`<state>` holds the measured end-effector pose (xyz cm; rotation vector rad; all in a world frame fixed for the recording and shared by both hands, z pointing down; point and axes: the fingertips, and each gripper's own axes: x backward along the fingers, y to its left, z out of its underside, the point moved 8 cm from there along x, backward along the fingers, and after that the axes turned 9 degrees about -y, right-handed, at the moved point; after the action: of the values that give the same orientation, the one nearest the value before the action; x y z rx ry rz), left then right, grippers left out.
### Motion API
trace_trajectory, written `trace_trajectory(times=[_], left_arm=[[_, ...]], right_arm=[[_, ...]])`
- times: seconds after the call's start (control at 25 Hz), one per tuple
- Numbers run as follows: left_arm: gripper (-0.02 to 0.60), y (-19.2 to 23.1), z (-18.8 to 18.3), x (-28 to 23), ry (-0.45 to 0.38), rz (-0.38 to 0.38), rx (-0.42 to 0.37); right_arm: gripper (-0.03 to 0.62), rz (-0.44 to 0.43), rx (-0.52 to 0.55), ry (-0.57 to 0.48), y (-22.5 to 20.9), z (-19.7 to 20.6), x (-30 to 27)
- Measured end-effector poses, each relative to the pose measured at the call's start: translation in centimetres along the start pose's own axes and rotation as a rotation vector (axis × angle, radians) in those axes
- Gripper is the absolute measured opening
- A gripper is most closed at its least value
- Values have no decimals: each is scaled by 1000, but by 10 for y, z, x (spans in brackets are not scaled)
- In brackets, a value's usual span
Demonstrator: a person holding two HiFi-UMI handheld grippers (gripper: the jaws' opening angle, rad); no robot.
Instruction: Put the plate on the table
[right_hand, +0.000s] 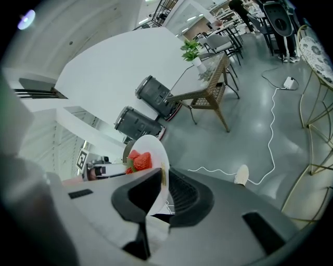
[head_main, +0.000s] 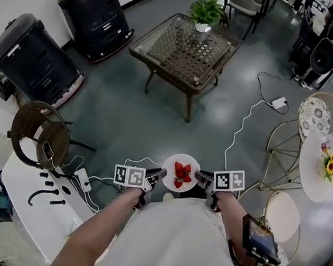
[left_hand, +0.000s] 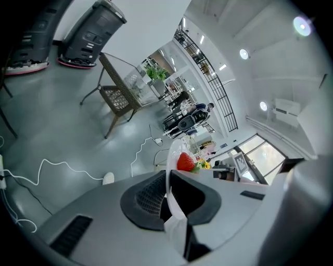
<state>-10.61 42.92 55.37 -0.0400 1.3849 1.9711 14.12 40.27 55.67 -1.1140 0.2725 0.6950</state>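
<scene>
A small white plate with strawberries hangs in the air in front of me, over the grey floor. My left gripper is shut on its left rim and my right gripper is shut on its right rim. In the left gripper view the plate stands edge-on between the jaws of that gripper, with a strawberry behind it. The right gripper view shows the plate and strawberries clamped the same way in that gripper.
A glass-topped wicker table with a potted plant stands ahead. At the right is a round white table with a sunflower, with wire chairs round it. A white counter lies at the lower left. Cables cross the floor.
</scene>
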Motion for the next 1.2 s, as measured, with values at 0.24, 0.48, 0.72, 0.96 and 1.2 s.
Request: trace_trajectory(times=[0.24, 0.48, 0.72, 0.96, 1.2], left_arm=[[26, 9, -37, -19, 0, -20, 17], [26, 13, -71, -61, 11, -33, 32], [26, 14, -116, -102, 6, -58, 34], [26, 11, -153, -138, -6, -83, 39], [26, 5, -176, -160, -35, -111, 41]], right_arm=[[40, -10, -11, 16, -10, -38, -21], [40, -10, -35, 24, -40, -83, -32], [40, -34, -50, 16, -67, -137, -46], [40, -58, -51, 32, -90, -187, -56], [40, -89, -6, 49, -103, -224, -61]])
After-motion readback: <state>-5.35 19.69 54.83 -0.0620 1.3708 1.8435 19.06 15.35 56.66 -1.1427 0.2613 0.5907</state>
